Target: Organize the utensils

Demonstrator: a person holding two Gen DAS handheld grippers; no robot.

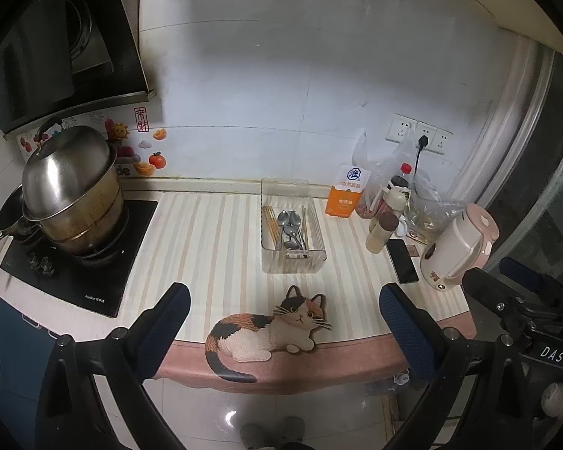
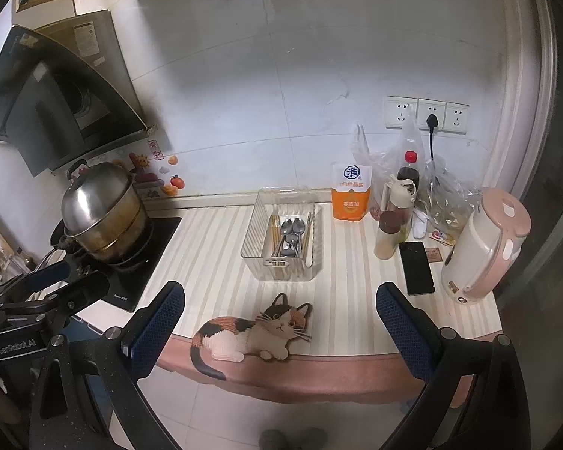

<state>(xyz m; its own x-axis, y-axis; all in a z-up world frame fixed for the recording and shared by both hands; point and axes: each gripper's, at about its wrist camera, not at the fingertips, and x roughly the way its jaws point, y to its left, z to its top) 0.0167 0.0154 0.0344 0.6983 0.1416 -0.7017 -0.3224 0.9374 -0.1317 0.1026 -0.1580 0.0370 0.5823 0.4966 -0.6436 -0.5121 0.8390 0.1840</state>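
A clear ribbed plastic bin [image 1: 317, 262] [image 2: 251, 240] stands mid-counter. Inside lie several metal spoons [image 1: 291, 227] [image 2: 292, 234] in the middle, with wooden chopsticks [image 1: 270, 221] [image 2: 274, 230] on the left and more chopsticks [image 1: 304, 223] [image 2: 309, 227] on the right. My left gripper [image 1: 285, 300] is open and empty, held back over the counter's front edge. My right gripper [image 2: 281, 296] is also open and empty, at a similar distance. Each gripper shows at the edge of the other's view.
A cat-shaped mat [image 1: 266, 332] [image 2: 251, 333] lies at the front edge. A steel pot [image 1: 71, 191] [image 2: 103, 213] sits on the stove at left. At right stand a pink kettle [image 1: 459, 245] [image 2: 484, 243], a black phone [image 1: 402, 260] [image 2: 416, 268], an orange salt bag [image 1: 345, 195] [image 2: 351, 193], bottles and plastic bags.
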